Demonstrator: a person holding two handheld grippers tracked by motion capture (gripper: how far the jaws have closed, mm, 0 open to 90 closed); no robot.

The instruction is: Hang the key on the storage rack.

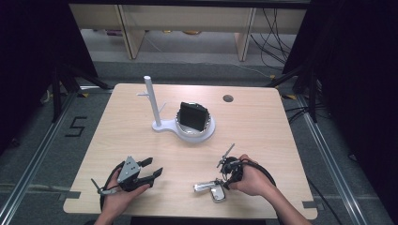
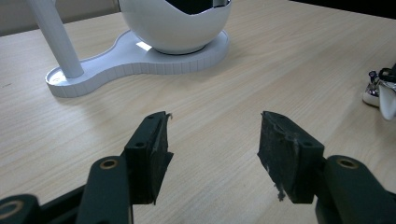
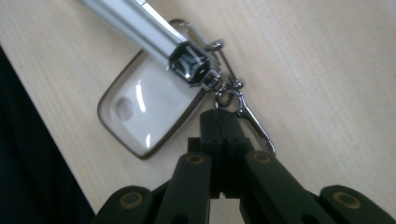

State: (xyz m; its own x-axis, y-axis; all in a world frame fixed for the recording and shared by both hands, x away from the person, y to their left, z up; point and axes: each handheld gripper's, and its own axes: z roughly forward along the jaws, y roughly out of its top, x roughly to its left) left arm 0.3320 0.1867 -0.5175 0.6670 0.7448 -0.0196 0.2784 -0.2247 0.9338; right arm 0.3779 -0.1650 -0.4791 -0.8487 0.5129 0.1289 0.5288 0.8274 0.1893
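Note:
A keychain (image 1: 211, 189) lies near the table's front edge: a silver bar (image 3: 135, 25) with a dark faceted end, a white tag (image 3: 144, 112) with a metal rim, and a clasp (image 3: 250, 119). My right gripper (image 3: 219, 119) is shut at the keychain's ring, beside the clasp. In the high view my right gripper (image 1: 229, 177) sits just right of the keychain. My left gripper (image 1: 155, 166) rests at the front left, open with nothing between its jaws. From my left gripper (image 2: 212, 135), the keychain (image 2: 380, 91) shows at the far right.
A white stand (image 1: 164, 126) with an upright pole (image 1: 151, 101) and a bowl (image 1: 206, 131) stands mid-table; a black object (image 1: 192, 116) sits in the bowl. A round cable hole (image 1: 228, 98) is at the back right. The table's front edge is close to both hands.

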